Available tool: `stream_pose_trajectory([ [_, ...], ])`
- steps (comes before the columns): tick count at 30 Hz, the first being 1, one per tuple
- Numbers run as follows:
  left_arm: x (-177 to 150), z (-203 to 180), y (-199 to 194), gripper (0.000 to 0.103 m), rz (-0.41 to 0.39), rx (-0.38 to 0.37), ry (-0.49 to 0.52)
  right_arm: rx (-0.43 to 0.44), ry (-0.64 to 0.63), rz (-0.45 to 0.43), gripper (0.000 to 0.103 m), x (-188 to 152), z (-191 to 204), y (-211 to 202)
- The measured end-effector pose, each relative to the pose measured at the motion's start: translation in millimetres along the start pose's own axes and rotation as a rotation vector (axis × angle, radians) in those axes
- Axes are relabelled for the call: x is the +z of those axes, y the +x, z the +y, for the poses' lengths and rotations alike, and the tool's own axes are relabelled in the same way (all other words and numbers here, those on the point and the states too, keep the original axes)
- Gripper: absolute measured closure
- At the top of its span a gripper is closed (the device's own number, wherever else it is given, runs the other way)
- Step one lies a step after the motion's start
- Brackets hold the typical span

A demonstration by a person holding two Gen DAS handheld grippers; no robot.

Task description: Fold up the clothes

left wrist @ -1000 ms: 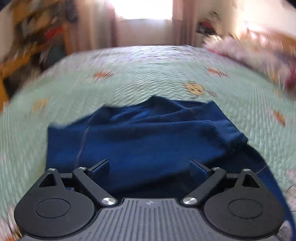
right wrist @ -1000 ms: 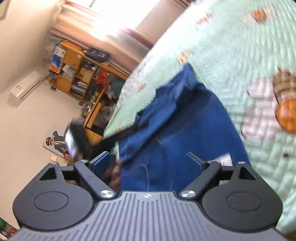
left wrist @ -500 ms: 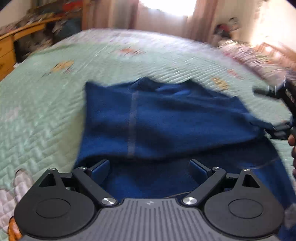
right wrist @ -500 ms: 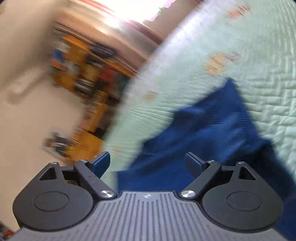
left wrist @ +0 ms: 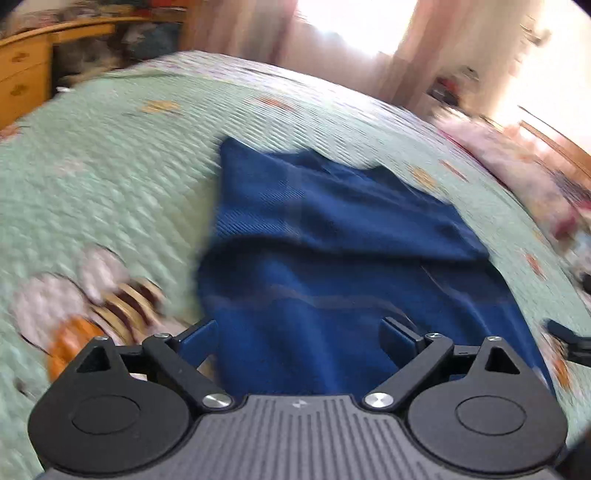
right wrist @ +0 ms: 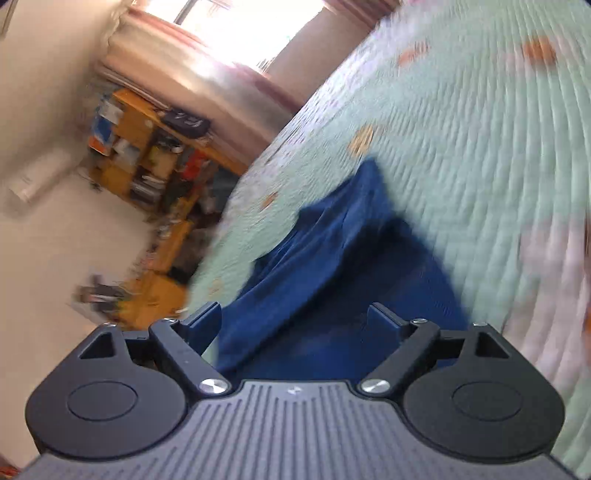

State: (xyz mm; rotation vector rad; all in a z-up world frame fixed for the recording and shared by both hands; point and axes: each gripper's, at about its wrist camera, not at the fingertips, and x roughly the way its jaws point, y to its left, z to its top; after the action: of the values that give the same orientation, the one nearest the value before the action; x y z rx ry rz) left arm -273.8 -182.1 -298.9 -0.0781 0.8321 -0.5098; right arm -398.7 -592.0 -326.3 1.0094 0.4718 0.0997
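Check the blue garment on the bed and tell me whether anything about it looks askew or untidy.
The blue garment lies half-folded on the green quilt. Its upper layer sits skewed over the lower one, edges unaligned, with wrinkles across the middle. Nothing looks torn or spilled, though blur hides fine detail.

Garment (left wrist: 332,258) lies on bedspread (left wrist: 110,184), mid-bed, far part folded over near part. Left gripper (left wrist: 299,336) above near edge; right gripper (right wrist: 295,321) over garment's opp. side. Desk (left wrist: 26,74) beyond bed, far left; curtains (left wrist: 258,33) behind; shelves (right wrist: 140,155) left of bed, by wall.
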Motion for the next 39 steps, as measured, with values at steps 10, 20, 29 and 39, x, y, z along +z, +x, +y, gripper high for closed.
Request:
stream_pose_trajectory([
  [10, -57, -19, -43, 0.012, 0.005, 0.076, 0.151, -0.192, -0.052, 0.134, 0.022, -53, 1, -49],
  [20, -99, -65, -31, 0.003, 0.060, 0.110, 0.351, -0.530, -0.838, 0.330, 0.016, -127, 75, 42],
  [29, -91, -55, -76, 0.003, -0.044, 0.019, 0.381, -0.356, -0.807, 0.168, 0.012, -111, 95, -32],
  [39, -78, -41, -34, 0.009, 0.028, 0.068, 0.363, -0.407, -0.876, 0.320, 0.007, -88, 59, 73],
])
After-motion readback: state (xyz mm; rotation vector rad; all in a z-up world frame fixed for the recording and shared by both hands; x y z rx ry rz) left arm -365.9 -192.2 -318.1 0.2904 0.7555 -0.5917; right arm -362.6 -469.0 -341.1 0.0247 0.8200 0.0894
